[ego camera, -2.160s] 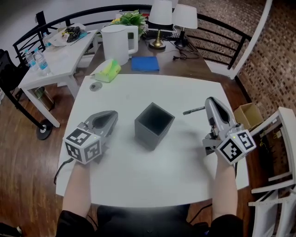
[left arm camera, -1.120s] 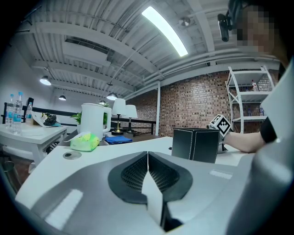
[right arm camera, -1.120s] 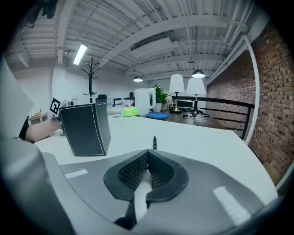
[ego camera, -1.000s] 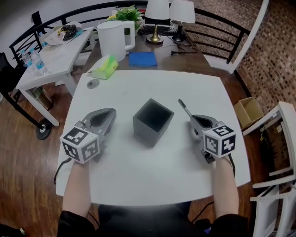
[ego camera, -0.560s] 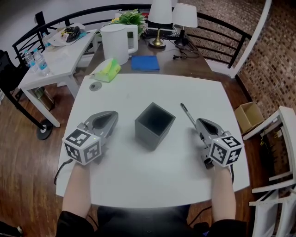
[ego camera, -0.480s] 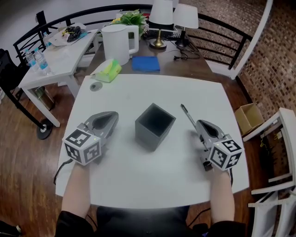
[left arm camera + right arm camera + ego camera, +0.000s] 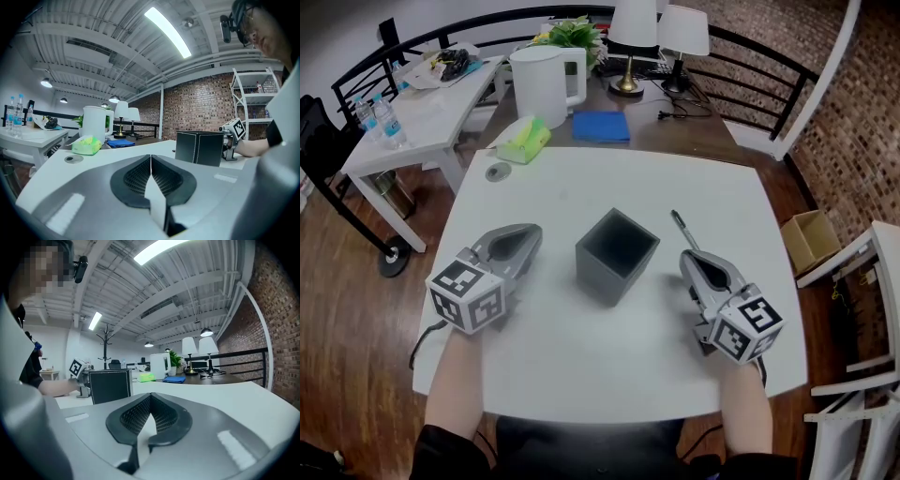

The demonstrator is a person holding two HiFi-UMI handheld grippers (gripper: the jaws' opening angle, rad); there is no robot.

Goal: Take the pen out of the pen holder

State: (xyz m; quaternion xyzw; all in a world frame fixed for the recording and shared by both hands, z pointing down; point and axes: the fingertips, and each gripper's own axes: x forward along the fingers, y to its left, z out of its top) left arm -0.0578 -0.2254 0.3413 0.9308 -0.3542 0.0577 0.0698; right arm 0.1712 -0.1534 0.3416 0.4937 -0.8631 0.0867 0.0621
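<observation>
The dark square pen holder (image 7: 617,255) stands open-topped at the middle of the white table (image 7: 581,366); it also shows in the left gripper view (image 7: 199,147) and the right gripper view (image 7: 110,386). The pen (image 7: 680,228) lies on the table to its right, slanting away just ahead of my right gripper (image 7: 687,260). That gripper's pads meet with nothing between them (image 7: 151,397); the pen is hidden in its own view. My left gripper (image 7: 525,236) rests left of the holder, shut and empty (image 7: 151,157).
Along the table's far side are a grey disc (image 7: 498,172), a green-yellow pack (image 7: 523,142), a blue book (image 7: 602,127), a white kettle (image 7: 539,86) and lamps (image 7: 628,28). A white chair (image 7: 862,281) and a cardboard box (image 7: 806,239) stand to the right.
The pen, once crosswise at the right gripper's tip, has kept one slanted spot beside the holder over the last second. The right gripper has drawn back toward me and turned. The left is still.
</observation>
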